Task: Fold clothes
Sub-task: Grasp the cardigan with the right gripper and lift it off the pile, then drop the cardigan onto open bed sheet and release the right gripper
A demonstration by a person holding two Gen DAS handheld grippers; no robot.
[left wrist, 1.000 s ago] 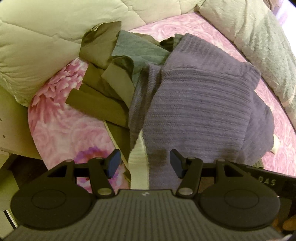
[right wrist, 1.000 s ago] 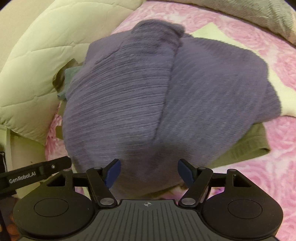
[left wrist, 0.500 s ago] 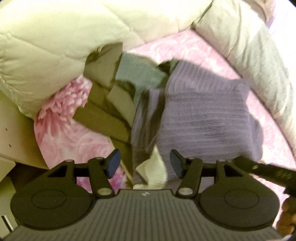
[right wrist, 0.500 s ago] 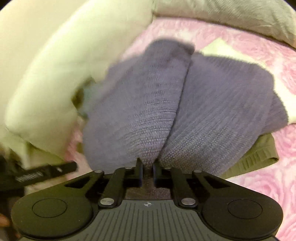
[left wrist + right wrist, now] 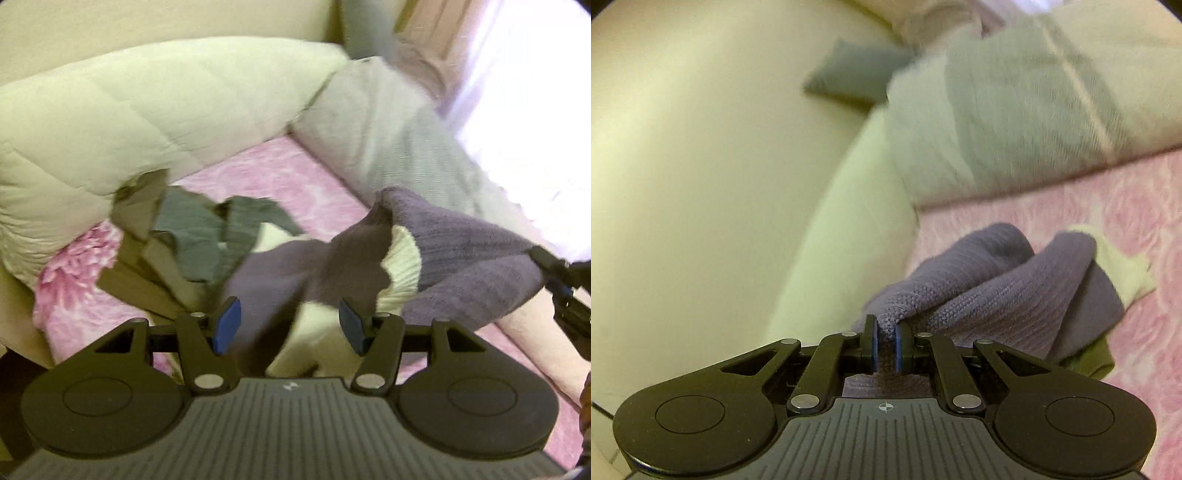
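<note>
Bed sheet [image 5: 295, 177], pink floral, fills the field; pale green quilt [image 5: 147, 110] banked along the 10–12 o'clock edge in the left wrist view, grey blanket [image 5: 399, 122] at 1 o'clock.

Heap of olive and grey-green garments [image 5: 177, 236] lies at 9 o'clock of centre, partly under the quilt's edge, untouched.

Purple knit sweater [image 5: 461, 258]: the task's thing, lifted off the sheet at one end, sagging from 3 o'clock down toward 6 o'clock. A pale cream garment [image 5: 402, 258] shows through its folds; whether caught up or only lying beneath, cannot tell.

Right gripper [image 5: 885, 349]: clenched on a pinch of the sweater's knit edge, fabric visibly between the pads.

Left gripper [image 5: 289, 326]: released, jaws wide, nothing pressed. Sweater cloth hangs in front, between the fingers' line but apart from the pads.

Step, judged: picking the sweater out of the pile, one corner secured. Folding proper not begun.

Next, judged: left gripper needs a second hold on the opposite hem or shoulder, so the sweater can be spread flat on bare sheet. Motion blur heavy.
</note>
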